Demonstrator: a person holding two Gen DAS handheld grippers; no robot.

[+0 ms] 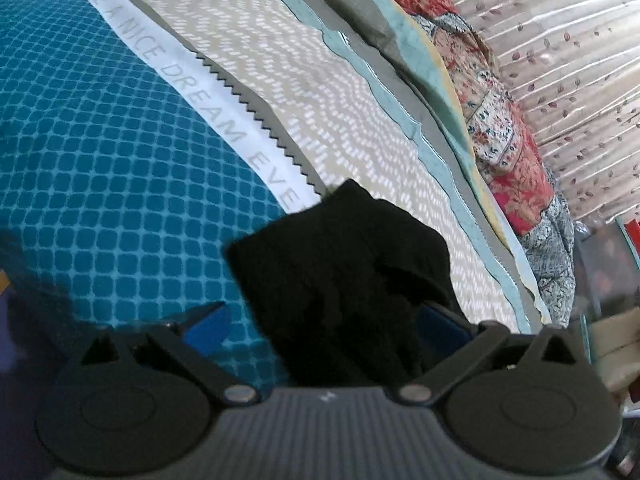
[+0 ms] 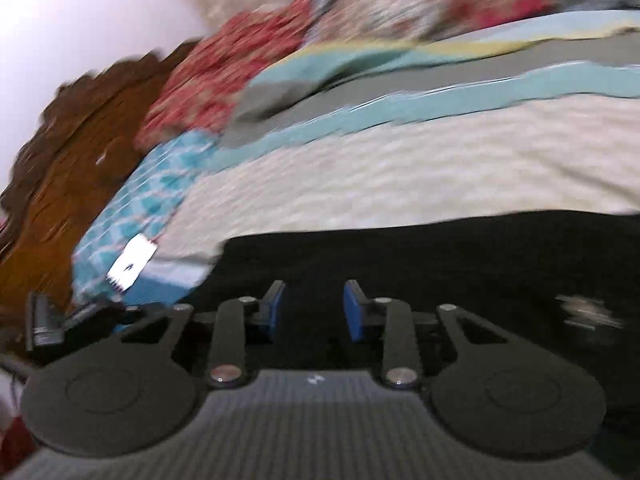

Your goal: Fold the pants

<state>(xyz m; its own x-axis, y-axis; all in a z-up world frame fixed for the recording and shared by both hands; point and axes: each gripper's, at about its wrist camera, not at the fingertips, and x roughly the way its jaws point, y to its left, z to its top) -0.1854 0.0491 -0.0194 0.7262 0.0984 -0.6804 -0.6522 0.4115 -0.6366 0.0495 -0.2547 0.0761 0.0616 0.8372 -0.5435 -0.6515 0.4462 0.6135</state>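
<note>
Bed, left wrist view: covered by a patterned bedspread point(image 1: 100, 140), teal grid at left, white lettered band with zigzag edge, cream dashed area beyond.
Far edge: grey and pale blue layers, then a rumpled red floral quilt point(image 1: 508, 160); pleated curtain point(image 1: 568, 52) with small leaf print behind.
Left claw point(image 1: 324, 320): spread wide, blue pads far out to either side.
Pants point(image 1: 344, 280): black, bunched, lying between the spread fingers and reaching ahead of them; right pad partly hidden by the cloth, left pad clear of it; no pinch visible.
Ahead of left claw: lettered band and cream area of the bedspread.

Bed, right wrist view: blurred by motion; same bedspread point(image 2: 400, 176) ahead of the claw, cream area nearest, pale blue and grey strips further off.
Further ahead: red floral quilt point(image 2: 224, 80); brown wooden headboard point(image 2: 80, 140) with scalloped edge ahead and to the left, pale wall above it.
Right claw point(image 2: 310, 310): partly spread, blue pads facing each other across a clear gap.
Pants point(image 2: 460, 256): black cloth spread flat under and ahead of the claw, stretching off to the right; seen through the gap, pads not visibly pressing on it.
Right of claw: small pale smeared mark on the black cloth, too blurred to tell.
</note>
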